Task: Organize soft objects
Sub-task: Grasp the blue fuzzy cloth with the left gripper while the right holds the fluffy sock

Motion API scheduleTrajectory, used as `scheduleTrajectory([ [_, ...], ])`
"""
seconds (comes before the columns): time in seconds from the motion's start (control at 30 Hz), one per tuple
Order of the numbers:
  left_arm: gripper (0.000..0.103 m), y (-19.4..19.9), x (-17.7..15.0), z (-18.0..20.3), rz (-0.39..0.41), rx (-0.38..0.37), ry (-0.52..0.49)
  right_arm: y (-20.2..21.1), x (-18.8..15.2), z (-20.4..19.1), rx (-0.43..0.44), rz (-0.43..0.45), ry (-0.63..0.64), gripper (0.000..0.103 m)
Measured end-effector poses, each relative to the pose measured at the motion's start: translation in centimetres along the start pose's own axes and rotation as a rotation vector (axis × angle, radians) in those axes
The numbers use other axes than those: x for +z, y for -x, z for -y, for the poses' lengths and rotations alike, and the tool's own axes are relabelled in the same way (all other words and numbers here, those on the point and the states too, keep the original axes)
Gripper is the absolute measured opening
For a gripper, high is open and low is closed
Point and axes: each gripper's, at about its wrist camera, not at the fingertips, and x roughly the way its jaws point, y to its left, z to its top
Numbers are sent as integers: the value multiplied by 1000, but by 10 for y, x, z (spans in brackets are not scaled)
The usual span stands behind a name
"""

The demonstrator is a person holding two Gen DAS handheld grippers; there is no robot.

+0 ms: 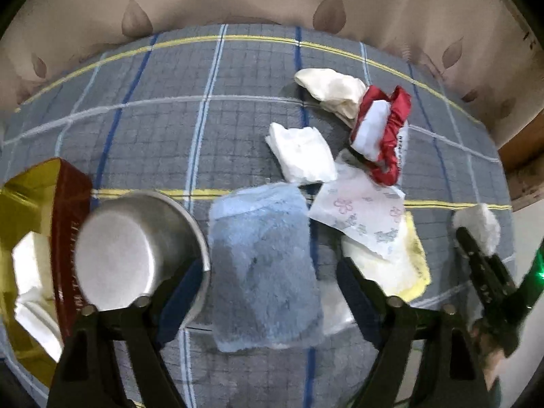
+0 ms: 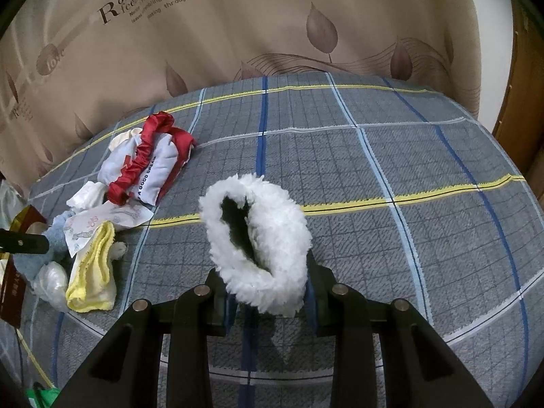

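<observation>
White fluffy ring (image 2: pixel 261 248) clenched in right gripper (image 2: pixel 272 306), left gripper (image 1: pixel 265 285) released, pouch (image 2: pixel 153 170) reading "A GOOD DREAM"

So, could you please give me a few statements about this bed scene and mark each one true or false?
1. The right gripper is shut on the white fluffy item. True.
2. The blue towel lies between the jaws of the left gripper. True.
3. The metal bowl is full of socks. False: its inside shows bare.
4. The red-trimmed cloth lies inside the red and gold box. False: it lies on the plaid bedcover.
5. The yellow cloth hangs from the curtain. False: it lies on the bedcover.
</observation>
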Motion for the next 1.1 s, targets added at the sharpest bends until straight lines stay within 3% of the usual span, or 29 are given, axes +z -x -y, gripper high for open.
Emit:
scheduleTrajectory([
  [0.07,39,-2,0,5,-11,18,-23,-1,0,1,6,-2,-6,29],
  [0.13,33,-6,0,7,-24,21,-33,-1,0,1,10,-2,-10,29],
  [0.2,20,-6,-1,8,-23,7,-33,-1,0,1,13,-3,-13,29],
  [0.47,13,6,-1,5,0,-43,-29,-2,0,1,12,-4,-12,29],
  [1.1,12,53,-10,3,54,-113,-52,-2,-1,1,11,-5,-15,30],
])
